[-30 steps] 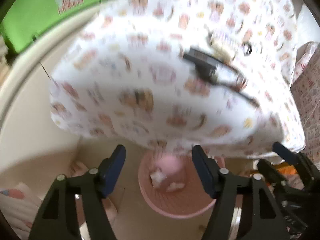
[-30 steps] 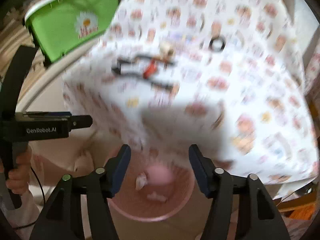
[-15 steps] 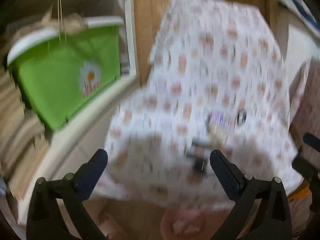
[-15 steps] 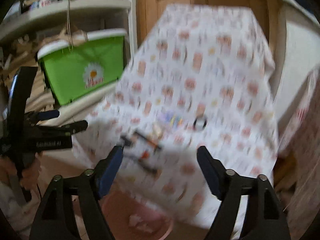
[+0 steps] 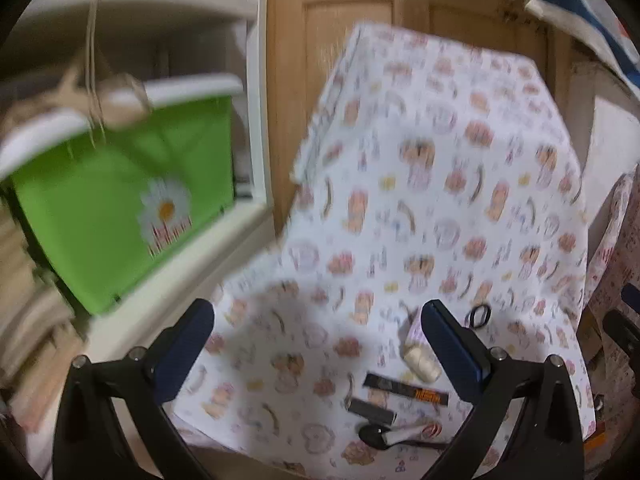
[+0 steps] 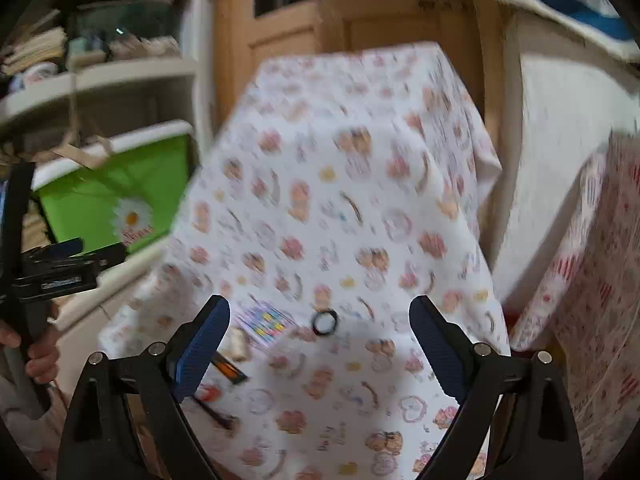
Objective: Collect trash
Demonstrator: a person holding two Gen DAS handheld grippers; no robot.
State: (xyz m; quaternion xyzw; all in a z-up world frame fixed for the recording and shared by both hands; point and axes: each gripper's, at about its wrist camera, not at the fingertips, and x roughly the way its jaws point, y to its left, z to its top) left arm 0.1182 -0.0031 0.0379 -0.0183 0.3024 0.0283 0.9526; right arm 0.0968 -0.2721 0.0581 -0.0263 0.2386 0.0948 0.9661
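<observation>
Small items lie near the front of the table's patterned cloth (image 5: pixel 440 200): a black ring (image 5: pixel 480 316), a cream roll (image 5: pixel 420 362), a black strip with orange print (image 5: pixel 404 388), a dark wrapper (image 5: pixel 370 408) and a red-and-white wrapper (image 5: pixel 412 430). My left gripper (image 5: pixel 320 340) hangs above them, open wide and empty. In the right wrist view the ring (image 6: pixel 324 322), a colourful card (image 6: pixel 264 322), the cream roll (image 6: pixel 238 340) and the orange-printed strip (image 6: pixel 228 370) sit ahead. My right gripper (image 6: pixel 322 340) is empty, its jaws opening.
A green bin with a daisy (image 5: pixel 120 200) stands on a white shelf (image 5: pixel 180 280) left of the table. Wooden doors (image 5: pixel 360 20) are behind it. Another patterned cloth (image 6: pixel 592 280) hangs at the right. A hand (image 6: pixel 36 360) holds the left gripper (image 6: pixel 60 272).
Both grippers rose and tipped upward, and their jaws widened. The pink basket with scraps slid out of view below. The table top and its small items came into view.
</observation>
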